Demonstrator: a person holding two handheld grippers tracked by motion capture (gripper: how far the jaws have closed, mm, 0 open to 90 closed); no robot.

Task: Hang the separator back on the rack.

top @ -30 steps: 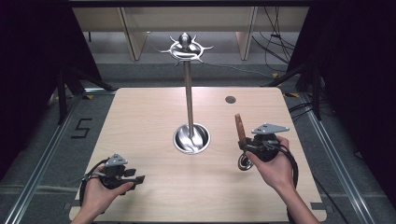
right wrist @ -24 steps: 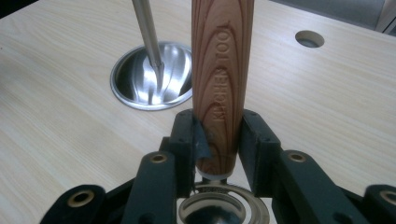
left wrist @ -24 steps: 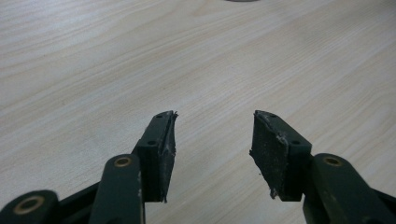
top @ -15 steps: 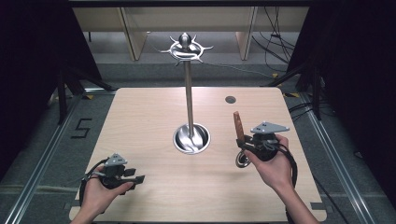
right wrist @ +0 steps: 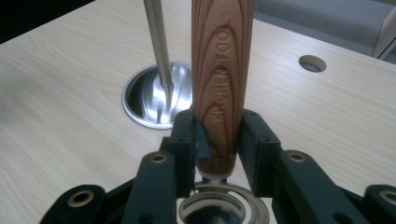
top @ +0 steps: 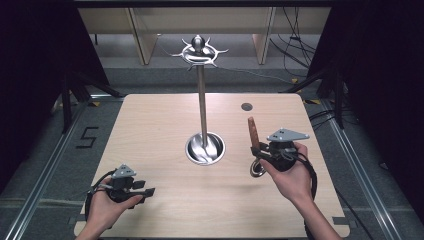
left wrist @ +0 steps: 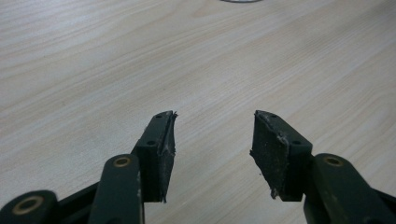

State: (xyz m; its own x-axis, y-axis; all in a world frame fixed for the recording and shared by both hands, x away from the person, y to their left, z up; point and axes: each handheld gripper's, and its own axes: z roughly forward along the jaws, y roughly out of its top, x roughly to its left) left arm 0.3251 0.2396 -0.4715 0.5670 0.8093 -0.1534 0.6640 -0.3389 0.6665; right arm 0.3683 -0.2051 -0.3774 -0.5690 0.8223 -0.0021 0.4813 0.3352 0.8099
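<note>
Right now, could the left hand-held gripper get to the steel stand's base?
Probably yes: the left hand-held gripper is open and holds nothing, and bare table lies between it and the stand's base.

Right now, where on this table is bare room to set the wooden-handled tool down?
Bare wood lies between the left gripper and the round steel base of the hook stand, and along the table's far left. It is crowded between that base and the right gripper holding the wooden-handled tool.
</note>
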